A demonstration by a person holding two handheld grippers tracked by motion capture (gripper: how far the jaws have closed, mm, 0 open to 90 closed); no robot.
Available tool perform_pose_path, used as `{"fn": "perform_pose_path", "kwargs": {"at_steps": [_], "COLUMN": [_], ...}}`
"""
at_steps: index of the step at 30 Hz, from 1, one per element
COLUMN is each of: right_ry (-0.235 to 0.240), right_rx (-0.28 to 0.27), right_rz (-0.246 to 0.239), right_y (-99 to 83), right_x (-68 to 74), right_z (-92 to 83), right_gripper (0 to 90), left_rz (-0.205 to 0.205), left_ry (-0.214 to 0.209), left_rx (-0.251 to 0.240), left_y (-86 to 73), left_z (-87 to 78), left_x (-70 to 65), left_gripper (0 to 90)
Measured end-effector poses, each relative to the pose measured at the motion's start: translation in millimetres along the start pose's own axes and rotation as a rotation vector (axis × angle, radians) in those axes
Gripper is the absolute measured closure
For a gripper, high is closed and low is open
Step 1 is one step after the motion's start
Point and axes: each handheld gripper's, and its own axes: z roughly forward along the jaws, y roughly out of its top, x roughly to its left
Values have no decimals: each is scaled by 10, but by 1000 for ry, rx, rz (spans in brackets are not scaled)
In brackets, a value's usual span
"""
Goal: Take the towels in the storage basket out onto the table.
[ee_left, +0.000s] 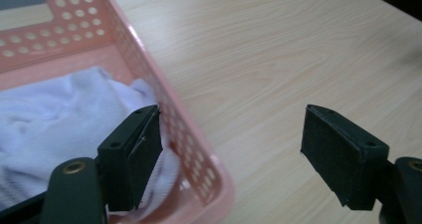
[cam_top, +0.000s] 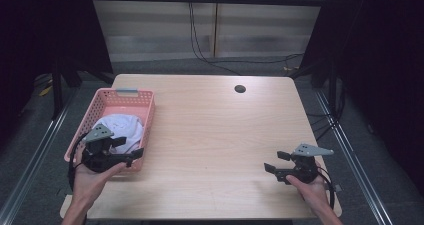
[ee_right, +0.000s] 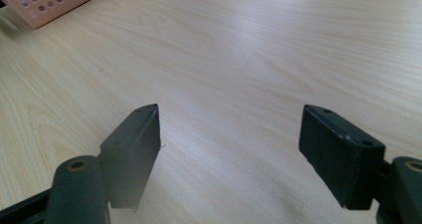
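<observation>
At about nine o'clock on the table stands the pink basket, and the white cloth lies bundled inside it, toward its near end. The left gripper hangs over the basket's near right corner with its jaws spread wide and nothing between them; in the left gripper view one jaw sits above the cloth and the other above bare wood, so the basket wall runs right between them.

That straddle is the main risk, as I judge it: a drop or a careless closing here could catch the thin plastic rim and tip or drag the basket toward the table's edge (it already sits close to the left side). A fold of cloth also lies very near the inner jaw, and could snag and be pulled back out.

At about four o'clock the right gripper rests low over empty wood, jaws apart and empty; it seems well clear of trouble.
</observation>
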Motion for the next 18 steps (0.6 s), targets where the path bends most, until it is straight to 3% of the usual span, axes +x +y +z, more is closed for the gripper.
{"fn": "perform_pose_path", "kwargs": {"at_steps": [2, 7, 11, 18], "right_ry": [3, -15, -17, -12], "right_rx": [3, -1, 1, 23], "right_rz": [1, -2, -2, 2], "right_y": [-2, 5, 7, -3], "right_x": [9, 17, 18, 27], "right_z": [3, 14, 24, 48], "right_gripper": [238, 219, 219, 211], "left_rz": [-2, -35, -48, -79], "left_ry": [32, 60, 95, 129], "left_rx": [10, 37, 91, 106], "left_y": [25, 77, 93, 123], "left_z": [-21, -52, -7, 15], "left_x": [88, 327, 578, 910], "left_gripper": [233, 223, 216, 189]}}
